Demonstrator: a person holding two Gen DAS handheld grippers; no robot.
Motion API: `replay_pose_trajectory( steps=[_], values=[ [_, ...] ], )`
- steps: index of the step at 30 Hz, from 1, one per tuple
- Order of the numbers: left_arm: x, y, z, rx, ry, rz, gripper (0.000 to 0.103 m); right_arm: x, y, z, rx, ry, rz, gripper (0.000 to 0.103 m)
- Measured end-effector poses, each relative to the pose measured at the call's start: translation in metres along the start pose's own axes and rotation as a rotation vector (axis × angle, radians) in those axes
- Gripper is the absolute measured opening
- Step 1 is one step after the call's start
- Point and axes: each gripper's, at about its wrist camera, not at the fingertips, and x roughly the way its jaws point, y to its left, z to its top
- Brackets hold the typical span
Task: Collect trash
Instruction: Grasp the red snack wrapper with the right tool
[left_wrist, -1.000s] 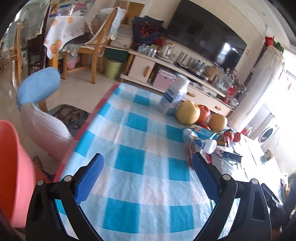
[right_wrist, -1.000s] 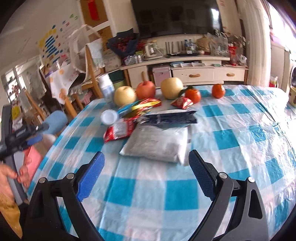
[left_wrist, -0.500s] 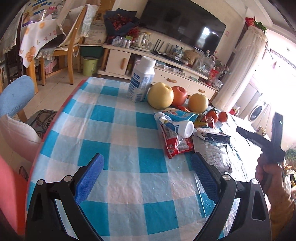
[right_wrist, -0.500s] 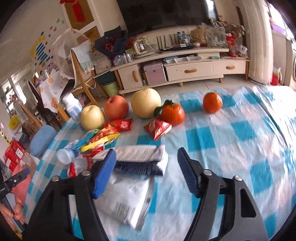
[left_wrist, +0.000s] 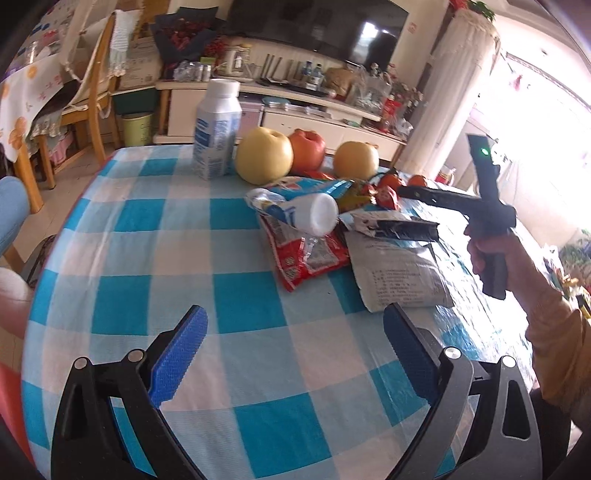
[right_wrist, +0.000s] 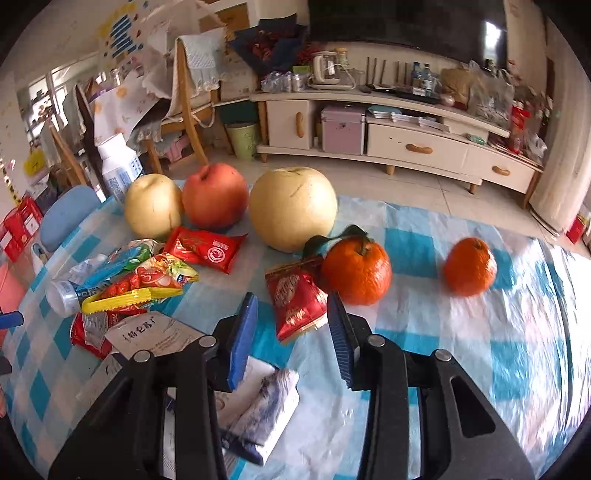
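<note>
Red snack wrapper (right_wrist: 297, 301) is the nearest piece of trash: lies flat on the checked tablecloth (left_wrist: 236, 295), toward the far edge of the table, touching or just beside the leafed mandarin (right_wrist: 356, 271) on its right. Right gripper (right_wrist: 291, 332) hovers directly over its near end, jaws partly open with the wrapper between them, nothing held.

Left gripper (left_wrist: 295, 354) wide open, empty, above bare cloth near the table's near-left edge, well apart from the trash pile.

Step in hand, as judged: grasp the wrapper with the right tool. To do it well, descend until both pads straddle the wrapper's near end, keep the right pad clear of the mandarin so it does not roll, then close. Foil is thin and flat; pads should likely scrape the cloth to catch an edge, and may pinch the cloth too.

Other trash: second red wrapper (right_wrist: 205, 249), yellow-edged candy bag (right_wrist: 144, 286), tipped small bottle (left_wrist: 308, 216), larger red packet (left_wrist: 310, 258), grey pouch (left_wrist: 397, 273).

Not trash: two pears, an apple (right_wrist: 214, 195), second mandarin (right_wrist: 469, 266), upright milk bottle (left_wrist: 216, 129).

Room: TV cabinet (right_wrist: 388, 129) beyond the far edge, wooden chairs, small green bin (right_wrist: 242, 140) on the floor.
</note>
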Motion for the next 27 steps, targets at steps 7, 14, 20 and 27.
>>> replay_pose_trajectory(
  steps=[7,14,20,27],
  values=[
    [0.011,-0.018,-0.008,0.057,0.03,-0.04,0.095,0.027,0.009,0.005,-0.108,0.052,-0.047,0.037],
    [0.019,-0.023,-0.01,0.059,0.054,-0.063,0.095,0.038,0.007,0.004,-0.135,0.068,-0.055,0.038],
    [0.021,-0.029,-0.014,0.079,0.071,-0.077,0.095,0.039,0.008,0.001,-0.139,0.07,-0.032,0.034],
    [0.023,-0.032,-0.014,0.079,0.08,-0.101,0.095,0.032,0.015,-0.006,-0.13,0.085,0.032,0.032]
  ],
)
